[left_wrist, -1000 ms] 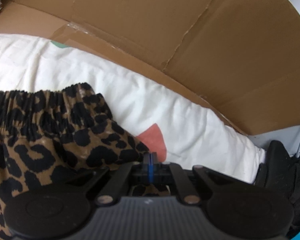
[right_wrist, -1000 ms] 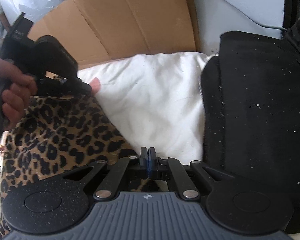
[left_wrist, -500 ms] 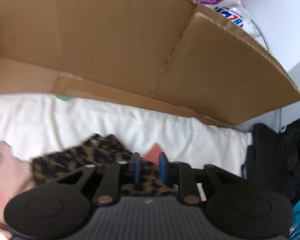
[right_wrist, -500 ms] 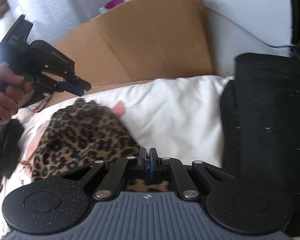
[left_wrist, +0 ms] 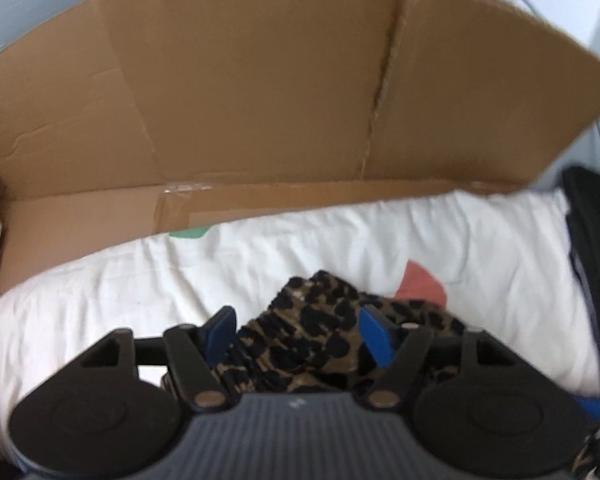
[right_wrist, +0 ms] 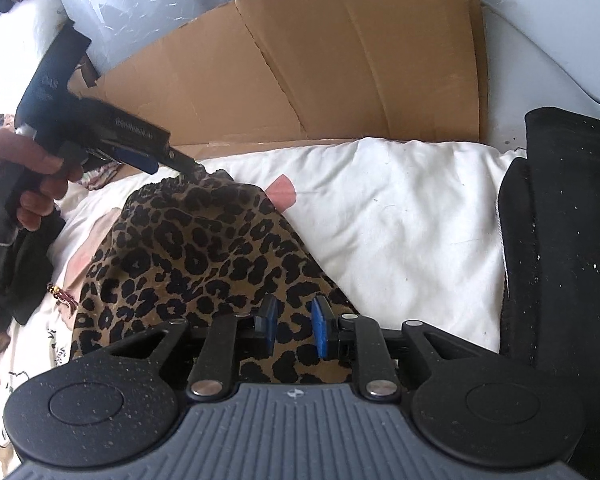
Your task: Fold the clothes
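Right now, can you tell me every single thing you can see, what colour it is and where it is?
leopard-print garment: one, tan with black spots, bunched on the bedding between both claws
bedding: one, white with pink and green shapes, under the garment
cardboard sheet: one, brown, standing behind the bedding
black fabric: one, black with pale flecks, right of the bedding
dark clothes: a pile, black, left edge, count unclear
tassel: one, dark red, left of the garment
left claw: one, black with blue pads, open over the garment
right claw: one, black with blue pads, open over the garment's near edge
hand: one, holding the left claw's handle
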